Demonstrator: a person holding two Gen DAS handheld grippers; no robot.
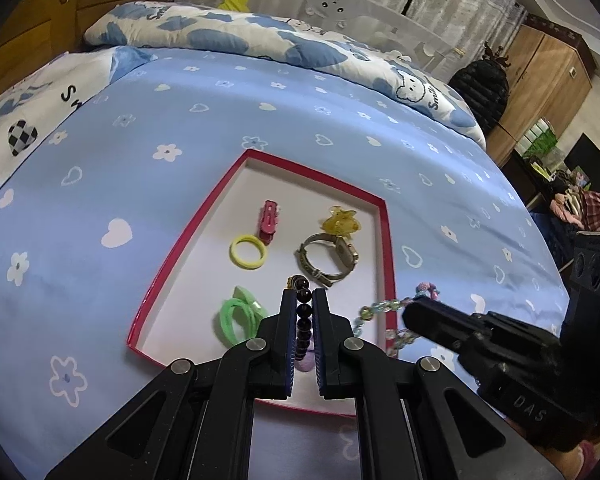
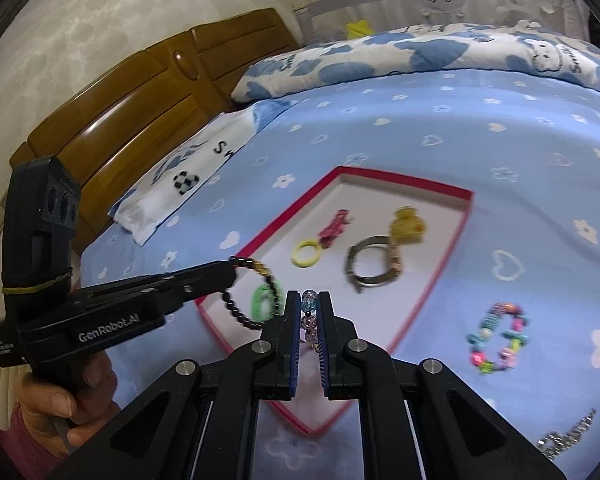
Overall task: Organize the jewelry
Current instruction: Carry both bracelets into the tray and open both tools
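Two handheld grippers work over a bed covered by a light blue sheet (image 1: 180,120) printed with white flowers and hearts. On the sheet lies a shallow red-edged box (image 1: 386,248) with a white floor, serving as the jewelry tray. The left gripper (image 1: 304,300) has its fingers pinching a dark beaded bracelet (image 1: 303,308), held above the near end of the box; in the right wrist view this bracelet hangs as a loop from the fingers, probably so it can be lowered in without snagging. The right gripper (image 2: 309,304) has its fingers pinching a strand of pale blue and pink glass beads (image 2: 308,306), which trails across the box's right edge in the left wrist view, apparently being brought in alongside. Already inside the box are a pink hair clip (image 1: 269,222), a yellow ring-shaped band (image 1: 249,255), green hair ties (image 1: 238,314), a yellow claw clip (image 1: 340,220) and a wristwatch (image 1: 328,258), spaced apart so each stays separate. Outside the box, on the sheet to its right, a multicoloured bead bracelet (image 2: 498,338) and a silvery chain (image 2: 568,436) appear to await sorting. Beyond lie a blue-and-white cartoon quilt (image 1: 260,40), a pillow (image 2: 172,192), a wooden headboard (image 2: 140,120) and a white bed rail (image 1: 340,8); wooden cupboards (image 1: 540,76) stand at the far right.
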